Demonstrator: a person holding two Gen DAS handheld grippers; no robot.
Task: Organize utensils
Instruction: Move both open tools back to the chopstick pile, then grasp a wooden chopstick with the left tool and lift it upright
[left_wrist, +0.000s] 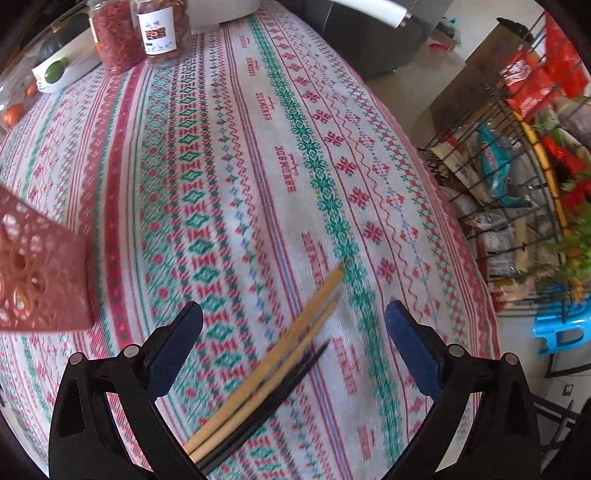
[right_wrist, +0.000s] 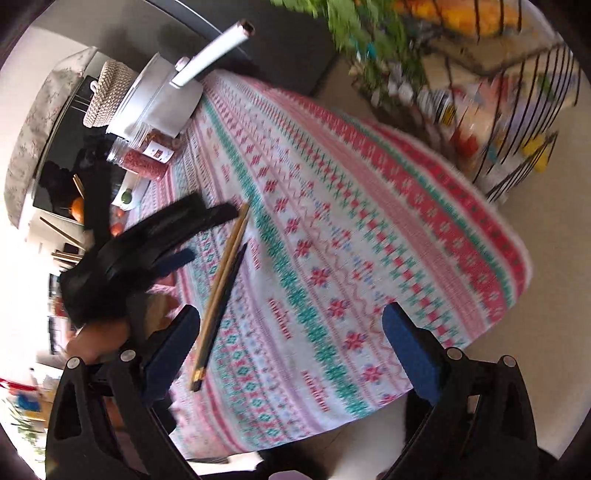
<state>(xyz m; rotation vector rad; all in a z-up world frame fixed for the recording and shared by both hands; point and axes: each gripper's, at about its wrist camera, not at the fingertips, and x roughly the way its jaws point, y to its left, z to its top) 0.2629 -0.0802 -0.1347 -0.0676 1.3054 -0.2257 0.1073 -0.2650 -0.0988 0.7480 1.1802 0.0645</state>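
I see the chopsticks (left_wrist: 273, 373) as a loose bundle of slim tapered sticks, two of pale bamboo and at least one black, lying flat on the woven tablecloth (left_wrist: 229, 177) near its front edge; motion blur keeps me from counting them. In the right wrist view the same chopsticks (right_wrist: 221, 295) show squared butt ends with a dark band. My left gripper (left_wrist: 293, 317) stands wide open over them, blue textured pads (left_wrist: 173, 347) either side, touching nothing that I can make out. My right gripper (right_wrist: 290, 328) is likewise spread wide and holds nothing, the sticks just beside its left pad. The cloth carries red and green knitted-style bands. A reddish perforated plastic holder (left_wrist: 40, 269) is cut off at the left edge. Two clear jars (left_wrist: 136, 33) of red contents and a white saucepan (right_wrist: 155, 99) sit at the far end
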